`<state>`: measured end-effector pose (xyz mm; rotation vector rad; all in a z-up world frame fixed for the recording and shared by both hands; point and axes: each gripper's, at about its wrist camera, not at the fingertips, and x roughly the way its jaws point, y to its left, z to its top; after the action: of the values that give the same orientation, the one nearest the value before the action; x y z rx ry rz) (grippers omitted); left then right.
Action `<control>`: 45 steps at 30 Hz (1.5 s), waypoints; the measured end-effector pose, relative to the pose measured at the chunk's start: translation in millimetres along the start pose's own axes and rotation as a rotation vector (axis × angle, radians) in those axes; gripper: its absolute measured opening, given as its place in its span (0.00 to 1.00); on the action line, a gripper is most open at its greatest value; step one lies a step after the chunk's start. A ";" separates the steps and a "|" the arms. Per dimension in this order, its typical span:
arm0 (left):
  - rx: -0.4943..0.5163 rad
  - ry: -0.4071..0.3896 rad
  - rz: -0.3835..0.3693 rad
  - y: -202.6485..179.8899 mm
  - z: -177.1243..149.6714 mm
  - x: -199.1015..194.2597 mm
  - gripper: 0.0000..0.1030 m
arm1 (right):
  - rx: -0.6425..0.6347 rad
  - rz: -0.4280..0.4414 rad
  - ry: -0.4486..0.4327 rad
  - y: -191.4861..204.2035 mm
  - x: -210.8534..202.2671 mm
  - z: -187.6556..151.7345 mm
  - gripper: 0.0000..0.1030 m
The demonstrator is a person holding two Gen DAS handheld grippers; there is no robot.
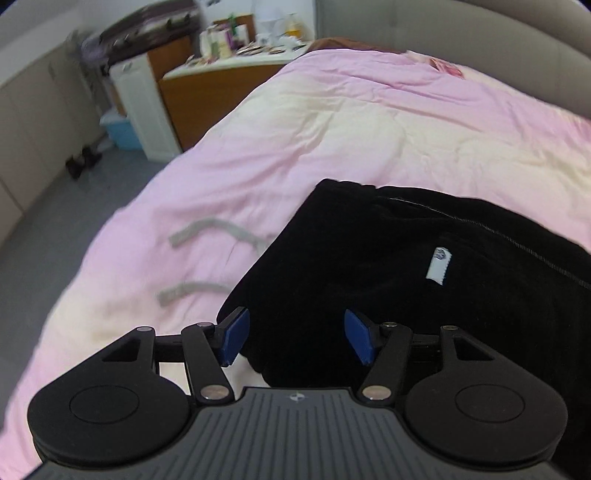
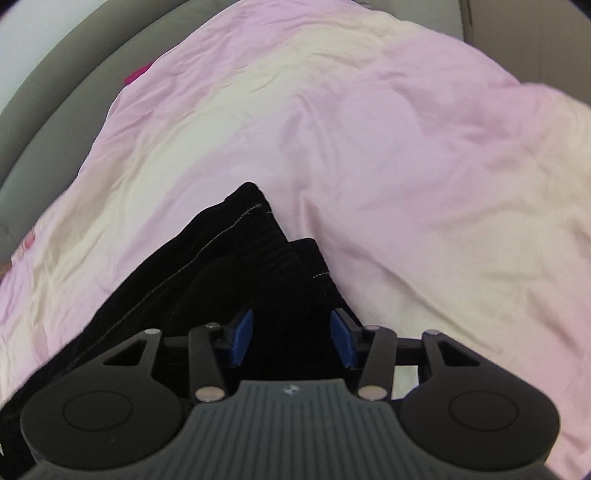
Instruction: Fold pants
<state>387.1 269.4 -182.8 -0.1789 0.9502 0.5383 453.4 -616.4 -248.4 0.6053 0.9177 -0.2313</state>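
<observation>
Black pants [image 1: 388, 258] lie on a pink duvet [image 1: 314, 122]. In the left wrist view I see the waist end, with a white label [image 1: 439, 266] and two grey drawstrings [image 1: 218, 230] lying out to the left. My left gripper [image 1: 295, 338] is open, its blue pads [image 1: 233, 338] spread over the near waist edge. In the right wrist view the pants' leg ends [image 2: 258, 258] lie stacked, with white stitching. My right gripper [image 2: 291, 338] is open with black cloth between its blue pads [image 2: 341, 339].
The pink duvet [image 2: 406, 147] covers the whole bed. A grey headboard [image 1: 480, 26] curves along the far side. Left of the bed stand a wooden bedside table [image 1: 207, 92] crowded with small items, a white cabinet [image 1: 140, 103] and a blue bin [image 1: 122, 131] on the grey floor.
</observation>
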 end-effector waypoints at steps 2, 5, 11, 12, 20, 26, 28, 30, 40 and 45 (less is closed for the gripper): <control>-0.086 0.007 -0.037 14.5 1.2 1.2 0.68 | 0.091 0.039 0.000 -9.2 10.7 0.6 0.42; -0.249 0.012 -0.093 42.1 -1.3 5.1 0.68 | 0.187 0.090 -0.003 -16.9 23.2 -2.2 0.39; -0.554 0.059 -0.173 81.1 -19.7 35.0 0.70 | 0.186 0.086 -0.011 -11.2 32.9 -3.5 0.21; -0.593 0.065 -0.208 83.2 -22.7 39.1 0.69 | 0.180 0.087 -0.009 -8.9 31.1 -3.0 0.15; -0.446 0.033 -0.076 51.4 8.3 28.0 0.30 | -0.018 0.044 -0.100 38.0 -30.2 13.7 0.06; -0.282 0.050 -0.019 34.5 30.9 40.3 0.29 | -0.034 0.030 -0.116 28.8 -62.1 3.4 0.06; -0.239 0.052 -0.001 29.9 31.9 43.8 0.29 | 0.004 0.012 -0.079 9.1 -50.4 -3.5 0.05; -0.190 0.046 0.020 23.6 29.5 43.9 0.29 | 0.030 -0.008 -0.038 -11.0 -29.4 -12.8 0.05; -0.052 -0.008 0.031 12.0 9.0 -18.1 0.42 | 0.139 0.021 0.042 -39.5 0.1 -26.8 0.25; 0.162 -0.074 -0.093 -28.1 -37.0 -89.9 0.45 | 0.040 0.002 -0.007 -27.0 -23.9 -38.1 0.35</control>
<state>333.1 199.3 -133.6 -0.0572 0.9041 0.3779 401.7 -617.7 -257.2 0.6418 0.9071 -0.2503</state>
